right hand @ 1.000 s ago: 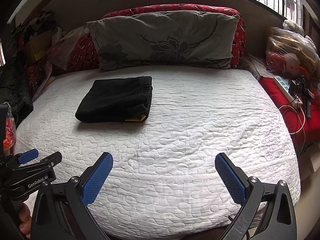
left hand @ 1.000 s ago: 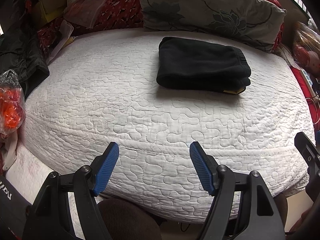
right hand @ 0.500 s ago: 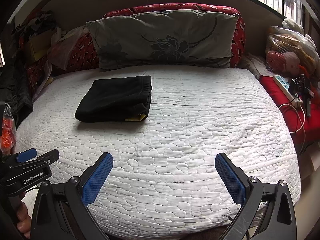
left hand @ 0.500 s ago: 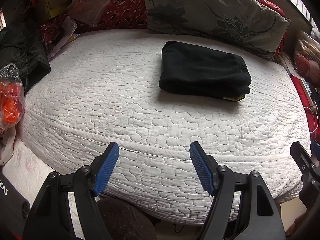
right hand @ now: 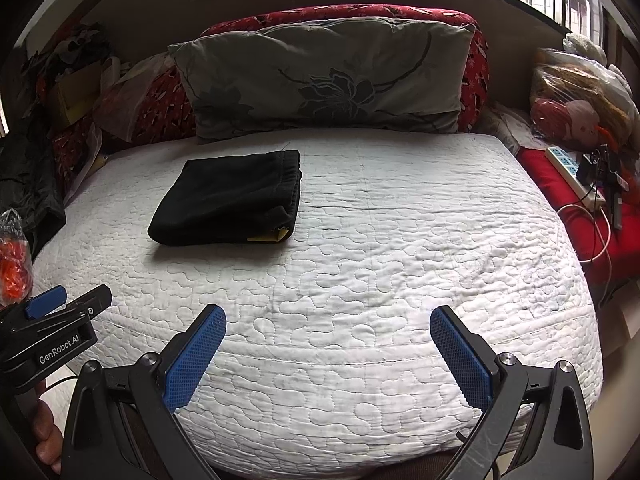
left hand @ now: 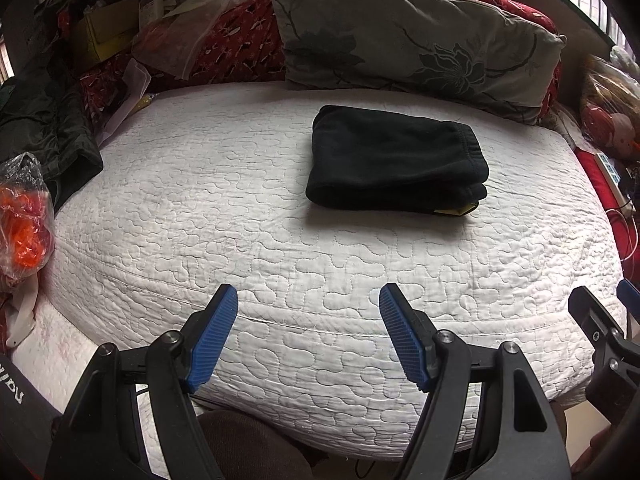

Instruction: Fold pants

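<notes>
Black pants (left hand: 394, 160) lie folded in a compact rectangle on the white quilted bed (left hand: 224, 208), near the pillow; a yellow tag shows at one corner. They also show in the right wrist view (right hand: 232, 198), left of the bed's middle (right hand: 400, 248). My left gripper (left hand: 308, 300) is open and empty above the bed's near edge, well short of the pants. My right gripper (right hand: 328, 318) is open and empty above the near edge too. The left gripper's body shows at the left in the right wrist view (right hand: 52, 328).
A grey flowered pillow (right hand: 324, 76) leans on a red cushion at the head. Dark clothes (left hand: 40, 132), boxes and an orange bag (left hand: 24, 224) crowd the left side. A power strip (right hand: 576, 176), cables and bagged toys lie on the right.
Both grippers have pulled back slightly and tilted up, so the pillow and headboard show more. The pants have not moved. Both grippers stay open.
</notes>
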{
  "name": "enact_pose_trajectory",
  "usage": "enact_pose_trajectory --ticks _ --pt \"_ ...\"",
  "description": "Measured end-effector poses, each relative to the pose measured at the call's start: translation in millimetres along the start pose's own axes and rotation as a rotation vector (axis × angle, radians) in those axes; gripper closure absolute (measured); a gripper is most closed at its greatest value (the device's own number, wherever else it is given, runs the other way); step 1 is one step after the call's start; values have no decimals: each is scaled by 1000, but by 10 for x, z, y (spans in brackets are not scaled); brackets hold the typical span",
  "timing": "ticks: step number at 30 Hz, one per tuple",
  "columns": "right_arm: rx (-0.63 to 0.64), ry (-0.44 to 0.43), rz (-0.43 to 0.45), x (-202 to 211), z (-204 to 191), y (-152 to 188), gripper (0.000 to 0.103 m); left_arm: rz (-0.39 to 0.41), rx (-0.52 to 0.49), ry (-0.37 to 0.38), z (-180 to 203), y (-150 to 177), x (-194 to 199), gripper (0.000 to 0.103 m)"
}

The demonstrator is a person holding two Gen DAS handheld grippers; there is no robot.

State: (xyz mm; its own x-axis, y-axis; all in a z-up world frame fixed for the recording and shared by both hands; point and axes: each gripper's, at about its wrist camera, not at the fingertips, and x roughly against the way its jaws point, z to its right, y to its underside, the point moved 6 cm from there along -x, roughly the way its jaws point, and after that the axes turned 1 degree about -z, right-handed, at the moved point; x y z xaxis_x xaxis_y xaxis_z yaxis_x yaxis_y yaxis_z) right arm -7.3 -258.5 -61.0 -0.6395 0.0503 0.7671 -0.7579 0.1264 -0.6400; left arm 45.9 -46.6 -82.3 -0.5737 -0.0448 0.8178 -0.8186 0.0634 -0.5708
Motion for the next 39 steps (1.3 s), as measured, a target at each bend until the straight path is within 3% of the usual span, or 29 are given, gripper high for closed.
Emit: enact_pose_trajectory --ticks 15,39 --pt "-23 17 8 27 149 -38 0 21 -59 -6 198 -40 115 30" --pt "-45 26 -15 -42 255 -27 0 -47 -105 131 471 -26 87 30"
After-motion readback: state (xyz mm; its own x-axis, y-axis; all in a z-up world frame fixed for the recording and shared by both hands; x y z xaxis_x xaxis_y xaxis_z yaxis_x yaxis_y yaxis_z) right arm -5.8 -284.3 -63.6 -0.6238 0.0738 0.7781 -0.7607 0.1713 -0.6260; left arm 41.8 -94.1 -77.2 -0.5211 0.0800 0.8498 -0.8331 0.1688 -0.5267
